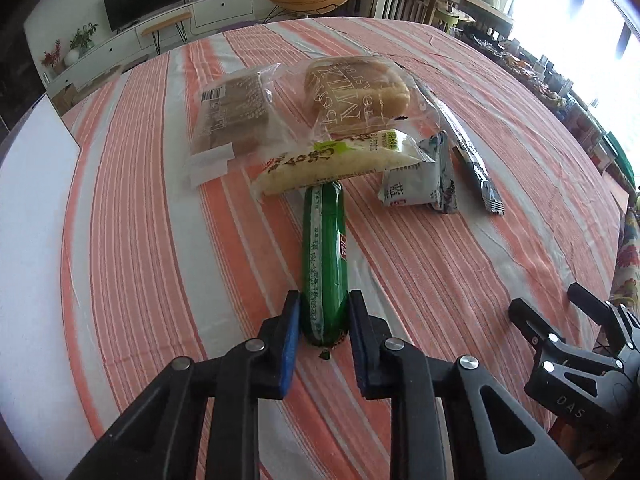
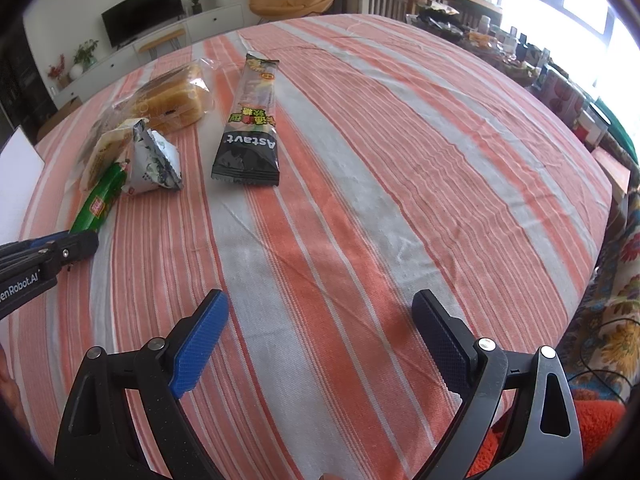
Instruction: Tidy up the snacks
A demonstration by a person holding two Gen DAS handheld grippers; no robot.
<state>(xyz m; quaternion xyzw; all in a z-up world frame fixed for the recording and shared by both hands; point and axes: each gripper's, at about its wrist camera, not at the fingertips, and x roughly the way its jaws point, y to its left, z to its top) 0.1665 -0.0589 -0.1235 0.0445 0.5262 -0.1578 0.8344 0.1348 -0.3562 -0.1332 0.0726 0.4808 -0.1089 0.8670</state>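
Observation:
My left gripper [image 1: 325,307] is shut on the near end of a green sausage stick [image 1: 324,256], which points away toward the snack pile; it also shows in the right wrist view [image 2: 100,202]. Beyond it lie a rice cracker pack [image 1: 340,160], a small white-blue packet [image 1: 420,178], a long dark Astavt candy pack [image 2: 252,128], a milk bread bag [image 1: 356,92] and a brown bread bag [image 1: 232,116]. My right gripper [image 2: 320,320] is open and empty over the striped tablecloth, to the right of the left one.
The table has an orange and grey striped cloth [image 2: 400,160]. A white board [image 1: 32,200] lies at its left edge. Cluttered shelves and a window stand at the right; a TV unit and an orange chair are behind.

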